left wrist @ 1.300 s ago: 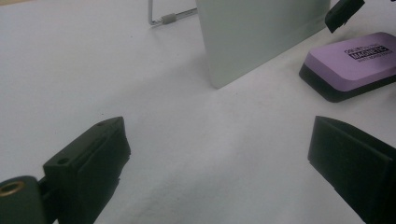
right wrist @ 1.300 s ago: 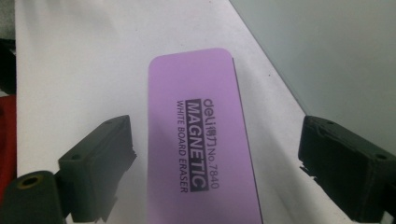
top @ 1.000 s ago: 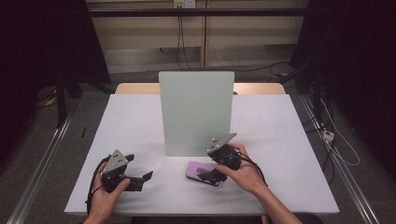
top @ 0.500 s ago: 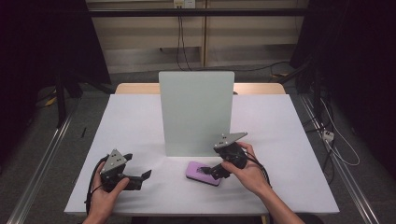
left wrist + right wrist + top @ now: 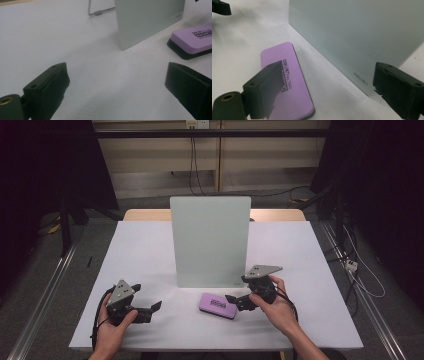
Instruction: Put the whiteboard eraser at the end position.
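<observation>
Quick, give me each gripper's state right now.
Left gripper: open, holding nothing.
Right gripper: open, holding nothing, beside the purple eraser.

A lab or test room: a white worktop point(image 5: 150, 250) stands alone between dark curtains point(image 5: 45, 170), with floor rails point(image 5: 45, 285), loose cables point(image 5: 195, 160) and a wall socket point(image 5: 196, 124) behind it.
</observation>
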The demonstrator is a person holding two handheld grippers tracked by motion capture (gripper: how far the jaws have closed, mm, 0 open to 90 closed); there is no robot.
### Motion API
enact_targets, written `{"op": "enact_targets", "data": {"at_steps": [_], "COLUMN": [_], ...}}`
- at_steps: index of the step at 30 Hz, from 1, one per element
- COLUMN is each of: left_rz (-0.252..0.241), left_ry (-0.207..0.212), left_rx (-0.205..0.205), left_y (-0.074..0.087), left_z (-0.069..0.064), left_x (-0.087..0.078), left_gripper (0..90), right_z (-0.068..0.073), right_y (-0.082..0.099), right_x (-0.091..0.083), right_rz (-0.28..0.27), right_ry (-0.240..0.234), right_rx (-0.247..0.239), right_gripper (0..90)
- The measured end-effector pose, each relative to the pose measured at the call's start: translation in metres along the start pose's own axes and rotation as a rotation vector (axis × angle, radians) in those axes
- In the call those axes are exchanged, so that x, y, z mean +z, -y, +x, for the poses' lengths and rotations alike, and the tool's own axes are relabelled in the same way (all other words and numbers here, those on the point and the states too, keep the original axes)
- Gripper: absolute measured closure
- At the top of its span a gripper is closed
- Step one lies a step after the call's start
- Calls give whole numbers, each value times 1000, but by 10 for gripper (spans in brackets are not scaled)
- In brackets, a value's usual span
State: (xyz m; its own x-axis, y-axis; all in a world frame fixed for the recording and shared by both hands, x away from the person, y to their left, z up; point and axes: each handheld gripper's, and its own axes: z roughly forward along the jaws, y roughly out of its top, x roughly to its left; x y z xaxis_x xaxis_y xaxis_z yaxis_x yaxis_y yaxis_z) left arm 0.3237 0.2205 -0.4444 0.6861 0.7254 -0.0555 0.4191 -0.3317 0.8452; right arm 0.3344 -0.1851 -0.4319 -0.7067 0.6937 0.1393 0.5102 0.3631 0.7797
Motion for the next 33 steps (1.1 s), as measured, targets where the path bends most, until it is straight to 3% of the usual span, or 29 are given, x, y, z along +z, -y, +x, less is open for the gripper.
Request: {"op": "enact_targets", "data": {"at_steps": [21, 33], "left_rz": [-10, -12], "left_ry": [-21, -44], "left_rx": [-19, -32], "left_y": [0, 0], "left_z": [1, 3], "left_x": [-1, -1], "left_gripper": [51, 50], "right_z": [-24, -39], "right_y": [27, 45], "right_x": [-36, -53], "right_rz": [-83, -104], "right_ry": [196, 238], "right_rx": [127, 182], "right_gripper": [81, 80]}}
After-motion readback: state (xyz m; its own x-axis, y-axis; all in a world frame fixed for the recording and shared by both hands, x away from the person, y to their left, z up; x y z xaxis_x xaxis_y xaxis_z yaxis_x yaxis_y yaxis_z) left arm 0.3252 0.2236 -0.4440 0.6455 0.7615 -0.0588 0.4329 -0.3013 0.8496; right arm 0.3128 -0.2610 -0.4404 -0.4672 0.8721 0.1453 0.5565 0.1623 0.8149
